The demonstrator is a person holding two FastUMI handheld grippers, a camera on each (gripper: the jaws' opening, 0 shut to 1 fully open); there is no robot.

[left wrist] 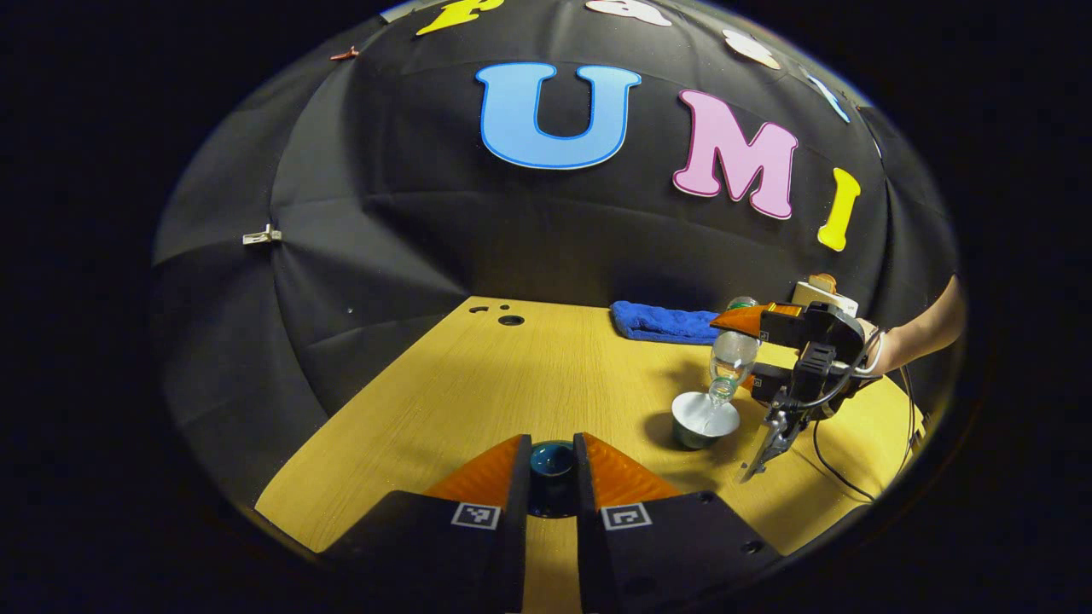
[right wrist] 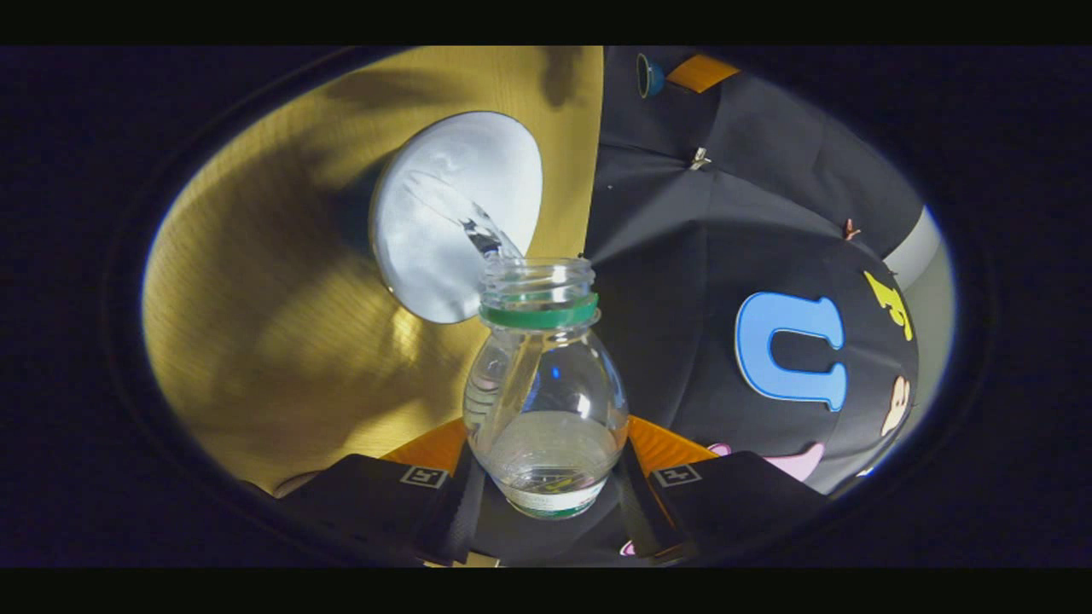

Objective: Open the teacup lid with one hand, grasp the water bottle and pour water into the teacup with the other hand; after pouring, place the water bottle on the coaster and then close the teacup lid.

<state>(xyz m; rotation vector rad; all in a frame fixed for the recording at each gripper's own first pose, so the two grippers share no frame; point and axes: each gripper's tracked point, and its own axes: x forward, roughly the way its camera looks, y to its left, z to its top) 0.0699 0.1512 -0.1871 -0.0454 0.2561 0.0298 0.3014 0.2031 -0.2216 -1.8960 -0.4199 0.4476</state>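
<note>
Blue towel (left wrist: 664, 323) behind teacup (left wrist: 705, 418) (bottle (left wrist: 732, 358) above).

Left gripper view sat low at the desk's (left wrist: 478, 384) near edge, faced the back wall, right gripper view looked steeply down, close, both shared the teacup (left wrist: 705, 419) (right wrist: 456, 217).

Clear bottle (right wrist: 546, 401) w/ green neck ring; white-inside teacup (left wrist: 705, 418); dark blue lid (left wrist: 551, 460); blue cloth (left wrist: 665, 324); yellow woodgrain table (left wrist: 512, 384).
</note>
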